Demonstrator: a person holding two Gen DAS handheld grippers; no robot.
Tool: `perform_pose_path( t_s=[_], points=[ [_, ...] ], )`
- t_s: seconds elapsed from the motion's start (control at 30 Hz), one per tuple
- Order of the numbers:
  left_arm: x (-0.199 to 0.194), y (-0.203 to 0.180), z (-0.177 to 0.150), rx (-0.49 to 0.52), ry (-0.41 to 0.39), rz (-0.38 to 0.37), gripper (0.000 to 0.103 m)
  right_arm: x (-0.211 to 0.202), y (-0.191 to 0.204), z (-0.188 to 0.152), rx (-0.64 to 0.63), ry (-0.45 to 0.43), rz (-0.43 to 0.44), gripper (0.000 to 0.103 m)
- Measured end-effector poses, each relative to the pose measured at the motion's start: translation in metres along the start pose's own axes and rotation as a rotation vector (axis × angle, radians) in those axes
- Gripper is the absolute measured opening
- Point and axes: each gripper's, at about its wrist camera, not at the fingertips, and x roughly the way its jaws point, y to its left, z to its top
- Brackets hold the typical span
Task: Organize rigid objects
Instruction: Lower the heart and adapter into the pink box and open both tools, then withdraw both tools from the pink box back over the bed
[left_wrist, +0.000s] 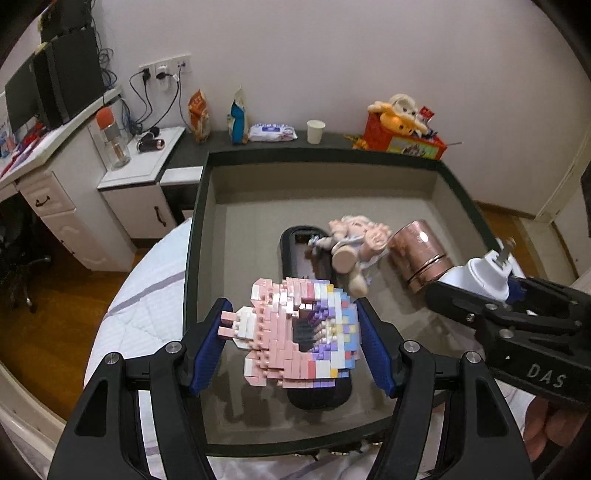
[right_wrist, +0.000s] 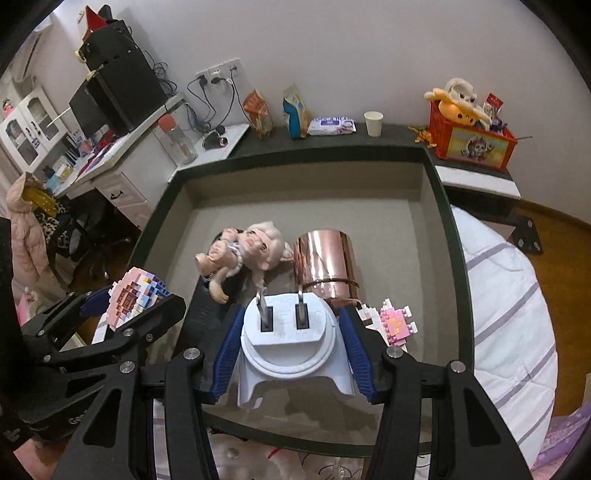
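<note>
Inside the tray (right_wrist: 458, 258): one doll (right_wrist: 243, 251), one copper cylinder (right_wrist: 325, 262); fingers grip brick model (left_wrist: 299, 332), plug (right_wrist: 291, 339).

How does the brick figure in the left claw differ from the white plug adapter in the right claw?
The brick figure is pink, white and purple, stepped from many small blocks; the plug adapter is plain white and smooth. The brick figure has a dark hollow in its middle, while the plug adapter shows two metal prongs pointing away from the camera. Both are gripped between blue pads, one in the left claw, one in the right claw, above the grey tray.
</note>
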Motion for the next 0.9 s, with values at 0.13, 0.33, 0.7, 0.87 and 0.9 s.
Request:
perform_pose_path(
  t_s=[0.13, 0.33, 0.7, 0.87, 0.9],
  points=[
    [-0.003, 0.000, -0.003, 0.007, -0.002, 0.040, 0.083, -0.003, -0.001, 0.000, 0.012, -0.005, -0.003, 0.061],
    [-0.021, 0.005, -0.011, -0.015, -0.018, 0.003, 0.093, -0.014, -0.005, -0.002, 0.043, -0.026, -0.001, 0.082],
    [-0.104, 0.010, -0.060, -0.021, -0.145, 0.030, 0.103, -0.069, -0.002, -0.038, 0.094, -0.151, 0.003, 0.084],
    [-0.136, 0.012, -0.084, -0.029, -0.176, 0.059, 0.103, -0.102, 0.004, -0.070, 0.092, -0.224, 0.029, 0.103],
    [-0.143, 0.012, -0.091, -0.030, -0.178, 0.049, 0.103, -0.108, 0.007, -0.076, 0.091, -0.234, 0.035, 0.103]
  ],
)
